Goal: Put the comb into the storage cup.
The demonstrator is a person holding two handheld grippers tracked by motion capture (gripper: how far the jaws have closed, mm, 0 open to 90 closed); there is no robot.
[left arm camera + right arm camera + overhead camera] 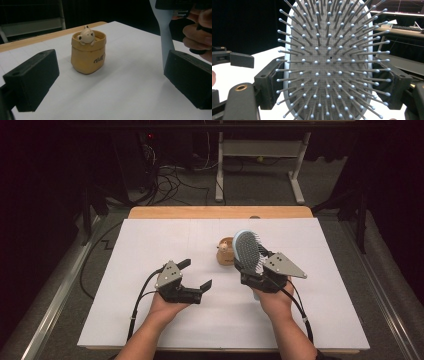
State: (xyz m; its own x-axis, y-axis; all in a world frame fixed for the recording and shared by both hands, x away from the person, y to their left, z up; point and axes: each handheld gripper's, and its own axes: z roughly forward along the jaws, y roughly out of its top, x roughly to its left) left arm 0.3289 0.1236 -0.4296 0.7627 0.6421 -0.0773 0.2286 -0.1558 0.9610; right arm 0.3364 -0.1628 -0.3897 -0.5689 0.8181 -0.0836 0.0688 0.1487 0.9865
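White tabletop [150, 245] against a dark room: right tongs [252, 267] clamped on pale-blue hairbrush [247, 251], upright at centre; left tongs [196, 274] apart at 7 o'clock; bear-topped tan pot [88, 51] just behind brush.

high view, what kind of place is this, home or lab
Probably a lab or workshop set up for recording: a white-covered table ringed by dark curtains, loose cables on the floor, and a bare desk frame behind.

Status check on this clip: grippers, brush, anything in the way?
Left gripper open, empty. Right gripper shut on hairbrush, held upright above the table. Bear pot stands just beyond.
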